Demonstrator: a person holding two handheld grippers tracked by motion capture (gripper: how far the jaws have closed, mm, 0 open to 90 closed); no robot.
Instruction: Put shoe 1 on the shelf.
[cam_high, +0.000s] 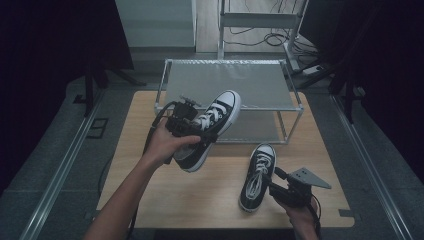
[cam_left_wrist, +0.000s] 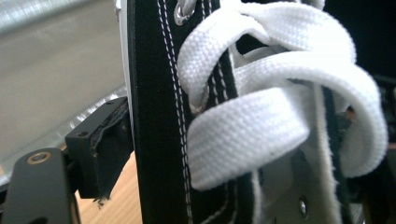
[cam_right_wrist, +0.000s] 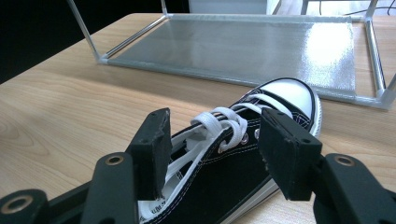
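L claw (cam_high: 200, 134) is clamped on a black-and-white canvas sneaker (cam_high: 212, 125), gripping it by the side wall near the lace eyelets. The shoe is held off the surface (cam_high: 150, 195), tilted, white toe cap pointing up and away twd the metal rack (cam_high: 227, 82) at the far end of the surface; heel end sits low by the person's L hand (cam_high: 165, 145). In the left gripper view one black pad (cam_left_wrist: 105, 144) presses flat vs. the shoe's black canvas, w/ white laces (cam_left_wrist: 261, 93) looped right in front of the lens; the opposite pad is hidden behind the laces and tongue.

2nd sneaker (cam_high: 257, 175), same make, lies flat on the surface at the near R, sole down, toe pointing away twd the rack's lower shelf (cam_right_wrist: 233, 46). R claw (cam_high: 275, 182) hovers at its heel end, low and roughly level. In the right gripper view both pads stand apart, one either side of the shoe's opening and laces, w/ a visible gap btwn each pad and the canvas, so nothing is clamped there. R hand (cam_high: 300, 212) holds the tool at the near edge of the surface.

Rack is a 2-tier silver frame w/ mesh-like shelves; the two shoes are well apart from each other.
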